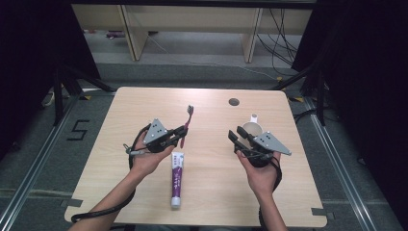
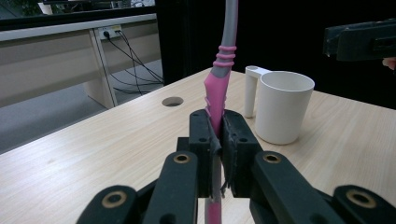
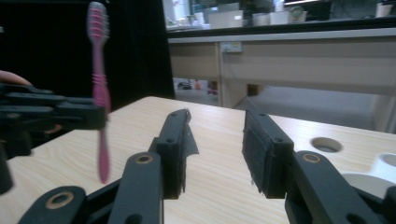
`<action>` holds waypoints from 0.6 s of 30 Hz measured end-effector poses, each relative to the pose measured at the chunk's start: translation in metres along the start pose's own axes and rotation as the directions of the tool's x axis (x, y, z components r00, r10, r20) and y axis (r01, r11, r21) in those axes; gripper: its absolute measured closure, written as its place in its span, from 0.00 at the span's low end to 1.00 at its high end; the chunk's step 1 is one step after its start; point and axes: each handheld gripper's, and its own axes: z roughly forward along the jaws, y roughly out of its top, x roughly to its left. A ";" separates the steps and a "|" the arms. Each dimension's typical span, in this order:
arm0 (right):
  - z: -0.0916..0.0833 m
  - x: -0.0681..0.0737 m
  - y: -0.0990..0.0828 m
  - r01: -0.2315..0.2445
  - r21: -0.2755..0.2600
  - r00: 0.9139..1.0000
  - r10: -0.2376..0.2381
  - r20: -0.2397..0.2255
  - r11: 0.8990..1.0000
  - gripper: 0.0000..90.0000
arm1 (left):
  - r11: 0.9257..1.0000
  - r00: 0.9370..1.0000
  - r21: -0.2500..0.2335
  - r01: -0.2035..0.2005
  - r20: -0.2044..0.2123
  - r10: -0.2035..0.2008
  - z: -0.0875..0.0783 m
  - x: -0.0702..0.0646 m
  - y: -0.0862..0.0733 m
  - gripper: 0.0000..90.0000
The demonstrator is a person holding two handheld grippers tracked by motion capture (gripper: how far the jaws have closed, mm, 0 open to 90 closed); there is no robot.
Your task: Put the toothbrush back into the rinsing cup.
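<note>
High view: the left gripper [image 1: 181, 132] is held above the wooden table [image 1: 120, 144], left of its middle, and its jaws are closed on a pink toothbrush [image 1: 186, 122]. The toothbrush stands out from the jaws toward the far side of the table, with the bristle head at the far end. On the table just beside this hand, toward the near edge, lies a tube of toothpaste [image 1: 176, 179], white and purple, with its cap pointing to the person; nothing touches it.

In the left gripper view the two pads press on the pink part of the toothbrush [image 2: 215, 95] handle from both sides, with no gap between pad and handle. The grey neck goes up out of the picture. The handle looks nearly upright here, a little tilted.

The right gripper [image 1: 234, 137] is over the right half of the table, and a white cup [image 1: 251, 129] with a handle stands on the table close to it, partly behind its body. In the right gripper view its jaws are apart, about half way, and nothing is between the pads [image 3: 261, 154]; only the table surface is seen through the gap. The same view shows the left gripper [image 3: 100, 116] farther off with the toothbrush [image 3: 99, 88] in it, bristles at the top. I cannot tell whether the right gripper touches the cup.
</note>
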 end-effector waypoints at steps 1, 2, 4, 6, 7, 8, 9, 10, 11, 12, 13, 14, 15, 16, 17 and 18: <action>0.004 0.006 0.002 -0.004 0.009 1.000 0.004 -0.024 1.000 0.69 | 1.000 1.000 -0.002 -0.003 0.002 0.003 0.001 -0.001 0.000 0.92; 0.006 0.009 0.002 0.000 0.005 0.999 0.000 -0.037 1.000 0.69 | 1.000 1.000 0.000 -0.004 0.003 0.004 0.003 -0.003 0.000 0.92; 0.007 0.012 0.003 0.001 0.013 0.999 0.000 -0.045 1.000 0.69 | 1.000 1.000 0.001 -0.007 0.011 0.007 0.005 -0.006 0.000 0.92; 0.012 0.017 0.005 -0.005 0.009 0.998 0.005 -0.067 1.000 0.69 | 1.000 1.000 0.002 -0.011 0.016 0.011 0.008 -0.010 0.000 0.92; 0.014 0.020 0.006 -0.009 0.009 0.997 0.010 -0.078 1.000 0.69 | 1.000 1.000 0.006 -0.012 0.021 0.012 0.010 -0.012 0.000 0.92; 0.016 0.022 0.006 -0.006 0.009 0.997 0.006 -0.081 1.000 0.69 | 1.000 1.000 0.005 -0.013 0.023 0.013 0.011 -0.014 0.000 0.92; 0.018 0.025 0.007 -0.011 0.010 0.997 0.012 -0.082 1.000 0.69 | 1.000 0.999 0.007 -0.015 0.028 0.014 0.012 -0.016 0.000 0.92; 0.020 0.024 0.008 0.022 0.001 0.996 -0.022 -0.090 1.000 0.69 | 1.000 0.999 0.008 -0.015 0.033 0.015 0.014 -0.018 0.000 0.92; 0.023 0.030 0.008 0.000 0.006 0.995 0.000 -0.101 1.000 0.69 | 1.000 0.999 0.008 -0.018 0.037 0.018 0.015 -0.020 -0.001 0.92; 0.024 0.031 0.008 0.005 0.008 0.994 -0.004 -0.106 1.000 0.69 | 1.000 0.999 0.012 -0.023 0.042 0.022 0.016 -0.022 -0.001 0.92; 0.024 0.031 0.008 0.005 0.008 0.994 -0.004 -0.106 1.000 0.69 | 1.000 0.998 0.015 -0.025 0.049 0.024 0.017 -0.024 -0.001 0.92; 0.025 0.033 0.008 0.000 0.004 0.994 0.001 -0.113 1.000 0.69 | 0.999 0.998 0.016 -0.030 0.053 0.029 0.018 -0.026 -0.002 0.92; 0.026 0.034 0.008 0.003 0.011 0.993 -0.002 -0.122 1.000 0.69 | 0.999 0.998 0.017 -0.030 0.057 0.029 0.019 -0.028 -0.002 0.92; 0.027 0.034 0.007 0.014 0.008 0.993 -0.013 -0.117 1.000 0.69 | 0.999 0.998 0.017 -0.028 0.062 0.027 0.020 -0.030 -0.002 0.92; 0.028 0.036 0.007 0.002 0.012 0.992 -0.001 -0.123 1.000 0.69 | 0.999 0.997 0.018 -0.030 0.065 0.029 0.021 -0.032 -0.002 0.92; 0.028 0.037 0.006 -0.005 0.012 0.992 0.007 -0.127 1.000 0.69 | 0.999 0.997 0.018 -0.029 0.066 0.028 0.021 -0.033 -0.002 0.92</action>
